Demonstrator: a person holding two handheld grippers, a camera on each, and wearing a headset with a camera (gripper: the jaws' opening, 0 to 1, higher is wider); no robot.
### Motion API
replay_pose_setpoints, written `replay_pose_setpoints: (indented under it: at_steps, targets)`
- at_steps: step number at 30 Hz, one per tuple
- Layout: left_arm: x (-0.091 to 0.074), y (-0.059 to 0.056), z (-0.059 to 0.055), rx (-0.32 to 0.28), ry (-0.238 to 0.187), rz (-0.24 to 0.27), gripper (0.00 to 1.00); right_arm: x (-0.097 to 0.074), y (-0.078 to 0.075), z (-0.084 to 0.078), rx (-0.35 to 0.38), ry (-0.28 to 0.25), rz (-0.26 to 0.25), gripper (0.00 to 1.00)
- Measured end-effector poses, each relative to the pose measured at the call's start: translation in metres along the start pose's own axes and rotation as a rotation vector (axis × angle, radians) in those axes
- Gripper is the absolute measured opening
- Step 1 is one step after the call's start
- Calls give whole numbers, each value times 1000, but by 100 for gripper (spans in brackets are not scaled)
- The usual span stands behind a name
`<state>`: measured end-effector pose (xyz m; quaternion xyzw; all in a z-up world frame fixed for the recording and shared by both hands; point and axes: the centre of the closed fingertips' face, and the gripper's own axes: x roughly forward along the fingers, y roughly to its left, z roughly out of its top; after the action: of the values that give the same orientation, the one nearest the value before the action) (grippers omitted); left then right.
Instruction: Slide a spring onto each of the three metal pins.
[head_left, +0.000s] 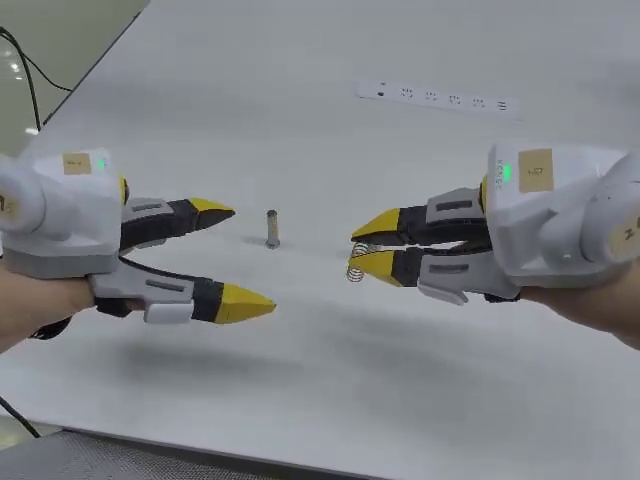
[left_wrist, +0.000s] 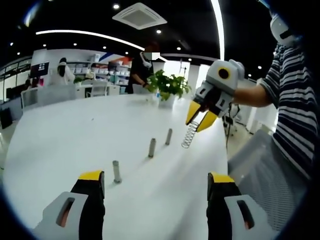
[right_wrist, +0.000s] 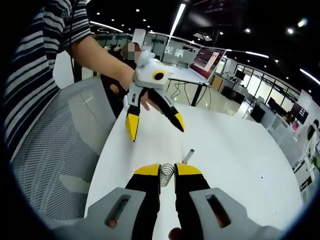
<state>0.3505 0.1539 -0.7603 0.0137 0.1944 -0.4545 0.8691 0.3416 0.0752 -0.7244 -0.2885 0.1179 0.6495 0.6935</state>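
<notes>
Right gripper (head_left: 358, 248) is clamping 1 spring (head_left: 355, 272); we are holding it short of the 3 pins (left_wrist: 152, 147), all bare, with left gripper (head_left: 250, 257) gaping

Head view looks down on the tabletop (head_left: 300, 100); both gripper views skim it low, facing each other across the pins (left_wrist: 152, 147).

Pinched in the right tongs (head_left: 354, 248), the spring (head_left: 354, 274) is mostly hidden behind their tips.
</notes>
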Motion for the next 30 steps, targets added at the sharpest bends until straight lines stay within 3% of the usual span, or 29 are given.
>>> replay_pose_setpoints:
  at_steps: [6,21,30]
  targets:
    - [-8,8,-3,-18,-11,40,97,6,-3,0,17,5,8,7]
    - [-21,15,-8,-30,-18,67,98,25,-22,10,27,-4,13,7]
    - [-20,14,-7,-32,-27,57,98,48,-44,25,14,-7,-2,7]
